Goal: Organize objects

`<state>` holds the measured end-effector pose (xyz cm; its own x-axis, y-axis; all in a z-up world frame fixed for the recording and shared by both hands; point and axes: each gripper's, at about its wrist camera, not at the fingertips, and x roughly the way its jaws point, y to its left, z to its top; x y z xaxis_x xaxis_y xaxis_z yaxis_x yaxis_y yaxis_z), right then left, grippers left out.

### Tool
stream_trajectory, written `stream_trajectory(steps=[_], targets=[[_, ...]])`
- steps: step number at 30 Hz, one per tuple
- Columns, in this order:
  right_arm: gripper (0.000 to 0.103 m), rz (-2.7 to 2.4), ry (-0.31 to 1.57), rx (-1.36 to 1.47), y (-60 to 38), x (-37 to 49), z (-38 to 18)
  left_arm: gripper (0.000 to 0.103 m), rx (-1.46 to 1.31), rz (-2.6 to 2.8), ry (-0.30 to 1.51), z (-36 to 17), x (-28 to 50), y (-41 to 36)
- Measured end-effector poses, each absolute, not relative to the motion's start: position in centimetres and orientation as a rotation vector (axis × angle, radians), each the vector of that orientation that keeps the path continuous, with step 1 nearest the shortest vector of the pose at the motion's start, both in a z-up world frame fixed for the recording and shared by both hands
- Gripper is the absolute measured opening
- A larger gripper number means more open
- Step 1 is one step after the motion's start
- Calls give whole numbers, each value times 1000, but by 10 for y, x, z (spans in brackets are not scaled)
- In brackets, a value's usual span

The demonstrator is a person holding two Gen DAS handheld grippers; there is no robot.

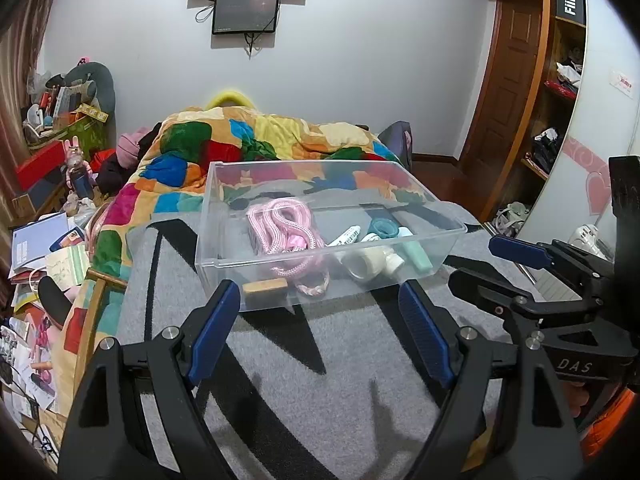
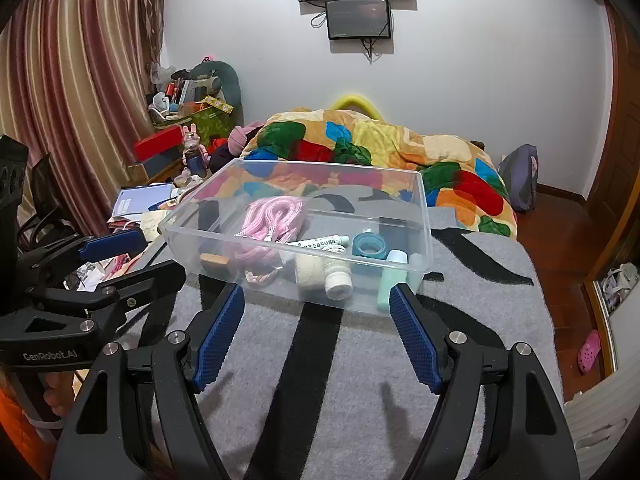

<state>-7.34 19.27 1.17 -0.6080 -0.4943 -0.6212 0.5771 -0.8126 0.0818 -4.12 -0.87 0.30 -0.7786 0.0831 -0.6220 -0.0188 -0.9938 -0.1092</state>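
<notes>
A clear plastic bin [image 1: 224, 200] [image 2: 424, 208] stands on the grey and black blanket [image 1: 304, 368] [image 2: 340, 380]. Inside lie a pink rope [image 1: 280, 224] [image 2: 272, 216], a white tube [image 1: 344, 236] [image 2: 324, 245], a teal tape roll [image 1: 384, 228] [image 2: 370, 246], a white bottle [image 1: 372, 264] [image 2: 338, 280], a mint bottle [image 1: 416, 254] [image 2: 390, 280] and a small brown block [image 1: 266, 288] [image 2: 214, 261]. My left gripper [image 1: 320, 304] is open and empty just in front of the bin. My right gripper [image 2: 316, 304] is open and empty beside it, also before the bin.
A colourful patchwork quilt [image 1: 248, 140] [image 2: 380, 140] is heaped behind the bin. Cluttered papers, boxes and toys [image 1: 52, 216] [image 2: 168, 160] fill the left side. A wooden shelf and door [image 1: 532, 100] stand at right. Screens [image 1: 246, 10] hang on the far wall.
</notes>
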Motion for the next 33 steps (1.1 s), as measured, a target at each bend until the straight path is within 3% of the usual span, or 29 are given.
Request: stream_trajectory(steps=[33], targets=[[72,-2373,167,868,192,-73,12,82,-1029,2902,-156,1,-39,-7]])
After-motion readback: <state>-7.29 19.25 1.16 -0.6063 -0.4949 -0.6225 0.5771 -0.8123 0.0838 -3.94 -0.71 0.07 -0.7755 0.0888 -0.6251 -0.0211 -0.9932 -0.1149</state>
